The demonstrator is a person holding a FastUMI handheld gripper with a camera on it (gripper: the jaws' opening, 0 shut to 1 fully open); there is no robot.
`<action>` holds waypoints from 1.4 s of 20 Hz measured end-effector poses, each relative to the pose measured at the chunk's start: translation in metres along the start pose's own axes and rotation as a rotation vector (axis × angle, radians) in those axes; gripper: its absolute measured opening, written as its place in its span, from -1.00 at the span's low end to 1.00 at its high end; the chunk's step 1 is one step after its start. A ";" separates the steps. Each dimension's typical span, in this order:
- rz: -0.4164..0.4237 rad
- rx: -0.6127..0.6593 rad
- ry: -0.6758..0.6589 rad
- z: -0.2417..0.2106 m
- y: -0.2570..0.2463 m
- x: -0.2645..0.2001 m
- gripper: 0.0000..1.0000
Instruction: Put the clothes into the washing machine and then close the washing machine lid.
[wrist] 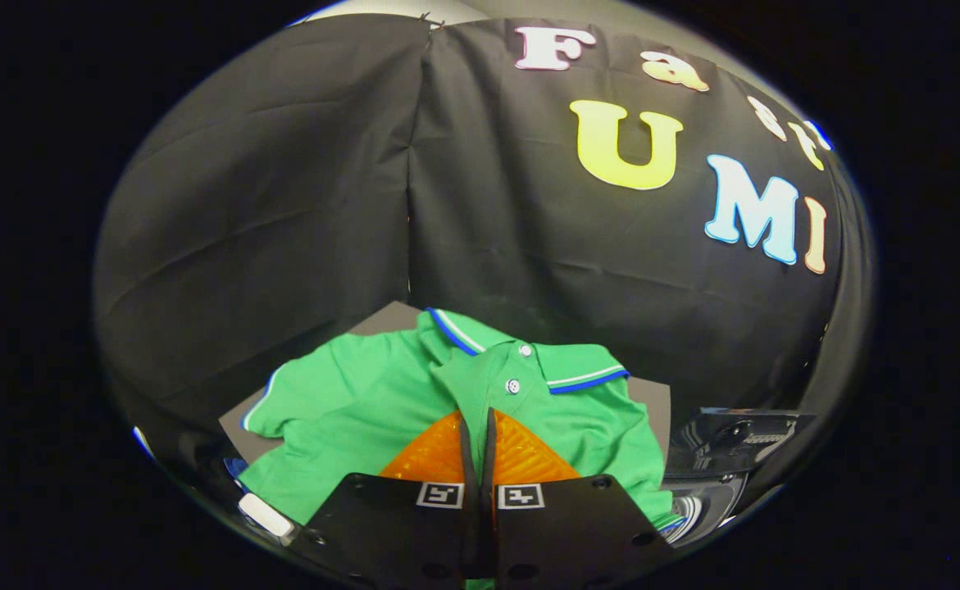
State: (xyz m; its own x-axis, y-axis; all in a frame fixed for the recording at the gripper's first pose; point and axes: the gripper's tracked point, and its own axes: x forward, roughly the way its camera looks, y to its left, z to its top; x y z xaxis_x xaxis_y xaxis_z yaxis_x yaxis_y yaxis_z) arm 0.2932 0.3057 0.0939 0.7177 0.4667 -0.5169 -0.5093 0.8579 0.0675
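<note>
A green polo shirt (348, 410) with a blue-and-white trimmed collar lies spread on a grey board (381, 319), one sleeve stretched out to the left. My gripper (478, 416) hovers over the shirt's front. Its orange fingers (434, 455) are pressed together, and their tips sit just below the lower button of the placket. No cloth shows in the thin dark slit between them. To the right of the shirt, past the board's edge, stands a dark glossy machine part (730, 442), which looks like the washing machine; I cannot make out its lid.
The booth's black cloth wall (283, 205) rises close behind the board and folds into a corner beyond the shirt's collar. A small white object (265, 515) lies at the board's near left corner, with something blue (234, 469) beside it.
</note>
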 end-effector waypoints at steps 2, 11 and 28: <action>-0.014 0.010 -0.018 0.010 -0.012 -0.012 -0.97; -0.063 0.096 -0.127 0.052 -0.071 -0.071 -0.97; -0.066 0.184 -0.175 0.040 -0.187 -0.114 -0.97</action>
State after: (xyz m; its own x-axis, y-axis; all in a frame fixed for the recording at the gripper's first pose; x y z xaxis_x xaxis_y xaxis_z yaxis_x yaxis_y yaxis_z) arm 0.3254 0.1010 0.1743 0.8260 0.4243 -0.3711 -0.3749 0.9051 0.2005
